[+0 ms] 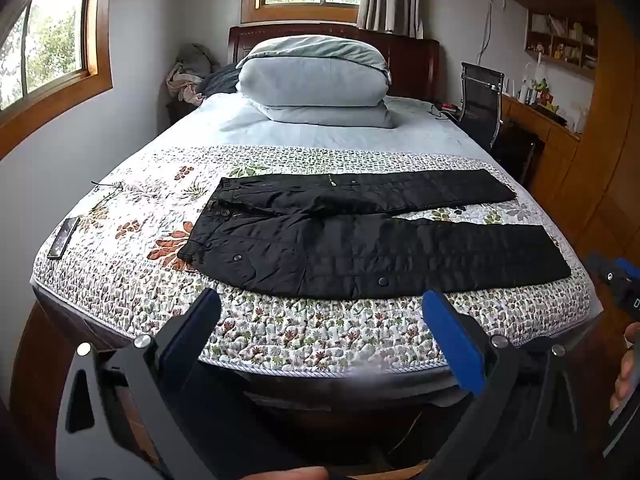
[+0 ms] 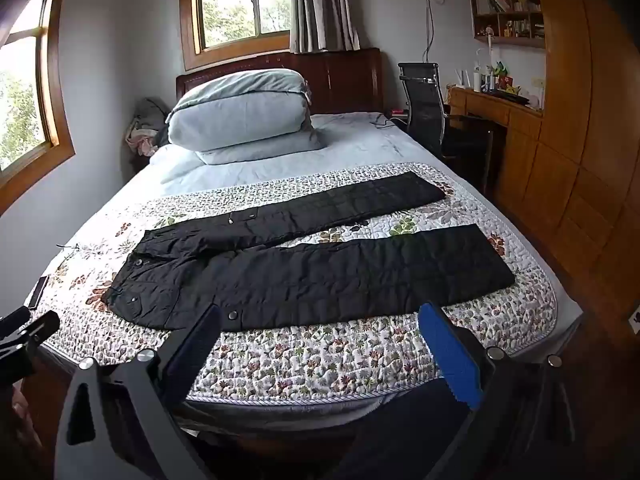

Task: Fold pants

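Observation:
Black quilted pants (image 1: 360, 240) lie spread flat across a floral quilt (image 1: 280, 328) on the bed, waistband to the left, both legs running right with a gap between them. They also show in the right wrist view (image 2: 312, 272). My left gripper (image 1: 320, 304) is open and empty, held above the bed's near edge just short of the pants. My right gripper (image 2: 320, 320) is open and empty, also just short of the near leg. The right gripper's body shows at the left wrist view's right edge (image 1: 620, 280).
A phone (image 1: 63, 238) lies at the quilt's left edge. Stacked pale blue bedding (image 1: 316, 80) sits at the headboard. A black office chair (image 1: 480, 100) and wooden desk (image 1: 540, 120) stand right of the bed. Windows are on the left and back walls.

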